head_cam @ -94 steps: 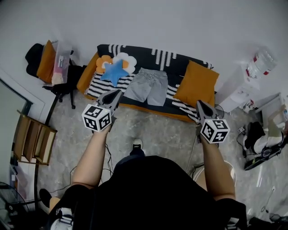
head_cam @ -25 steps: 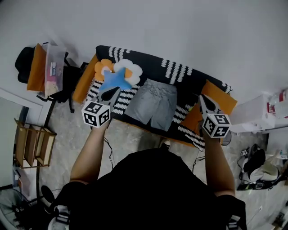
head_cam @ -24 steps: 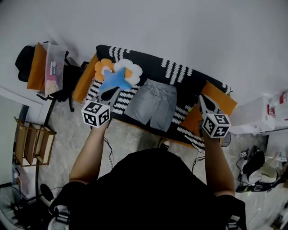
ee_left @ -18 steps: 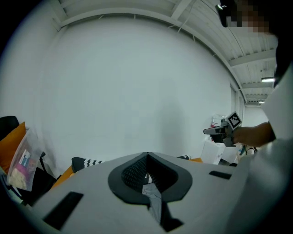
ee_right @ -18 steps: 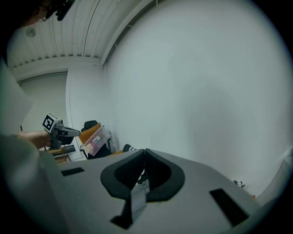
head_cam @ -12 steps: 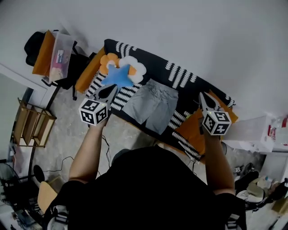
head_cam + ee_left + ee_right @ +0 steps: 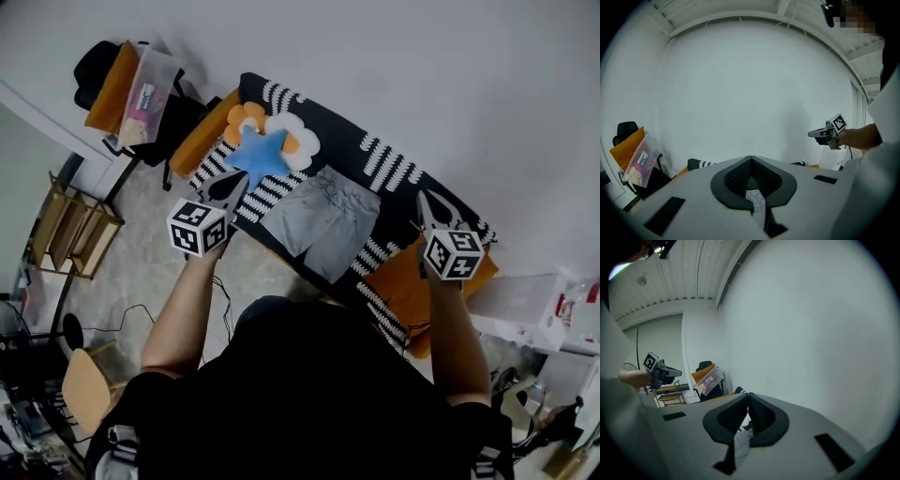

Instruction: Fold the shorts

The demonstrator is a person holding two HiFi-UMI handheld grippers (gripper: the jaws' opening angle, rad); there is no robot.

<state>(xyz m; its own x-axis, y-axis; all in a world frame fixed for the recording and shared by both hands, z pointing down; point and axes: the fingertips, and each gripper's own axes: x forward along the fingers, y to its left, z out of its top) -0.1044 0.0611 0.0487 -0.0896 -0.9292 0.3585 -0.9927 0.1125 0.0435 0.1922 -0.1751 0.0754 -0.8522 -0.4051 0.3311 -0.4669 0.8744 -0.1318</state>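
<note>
Left tongs (image 7: 234, 185) and right tongs (image 7: 427, 202), both shut and empty, have closed in on the flat grey fabric shorts (image 7: 323, 220) mid-frame. No fold started yet.

We're looking along the left gripper (image 7: 751, 159): jaws are sitting together, nothing pinched between them. A sliver of grey fabric (image 7: 756, 204) is showing through the slot behind the tips. The white wall (image 7: 754, 79) is filling most of the view. At far left, a black chair (image 7: 626, 127) is carrying an orange cushion (image 7: 624, 151) and a clear bag (image 7: 641, 161). A striped cover (image 7: 701, 163) is peeking over the jaws. On the right, a hand (image 7: 851, 137) is holding the right gripper (image 7: 812, 134) roughly level, pointing left.
</note>
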